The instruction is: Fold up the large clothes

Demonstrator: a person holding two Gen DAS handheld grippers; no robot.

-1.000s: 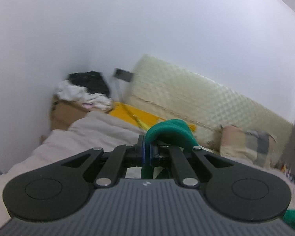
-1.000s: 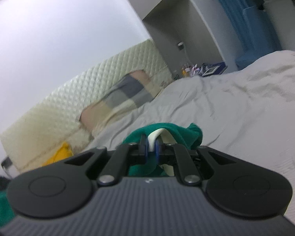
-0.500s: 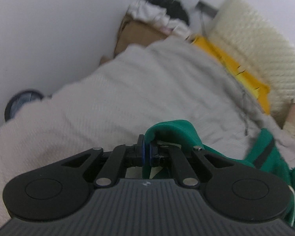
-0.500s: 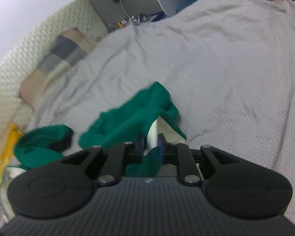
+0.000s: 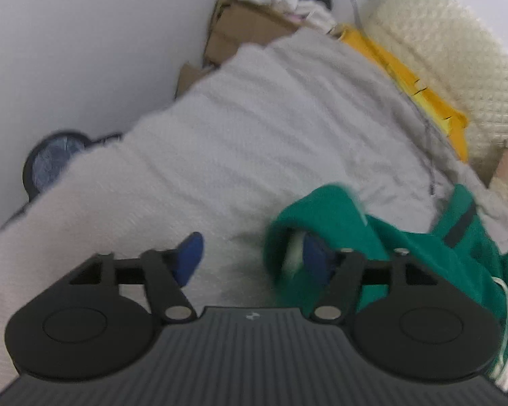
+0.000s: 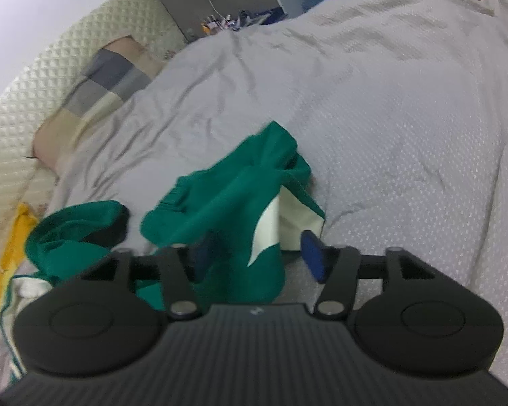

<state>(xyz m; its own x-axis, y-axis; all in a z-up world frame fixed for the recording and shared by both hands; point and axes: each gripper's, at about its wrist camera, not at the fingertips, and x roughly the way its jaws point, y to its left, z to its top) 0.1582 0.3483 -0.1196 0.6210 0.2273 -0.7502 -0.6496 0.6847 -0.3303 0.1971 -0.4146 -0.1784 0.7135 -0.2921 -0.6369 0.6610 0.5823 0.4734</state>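
I am opening both my left gripper (image 5: 250, 257) and right gripper (image 6: 257, 253), releasing the green garment (image 6: 227, 196) onto the grey bedspread (image 6: 389, 118) for folding.

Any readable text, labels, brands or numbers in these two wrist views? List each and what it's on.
No readable words or numbers in either view.
Small pale mark on the left gripper's body: a logo shape, no letters to read.
The same mark on the right gripper's body: unreadable.
Clutter at the far end of the bed: too small and blurred to read.
Green garment: white patches only, no print visible.
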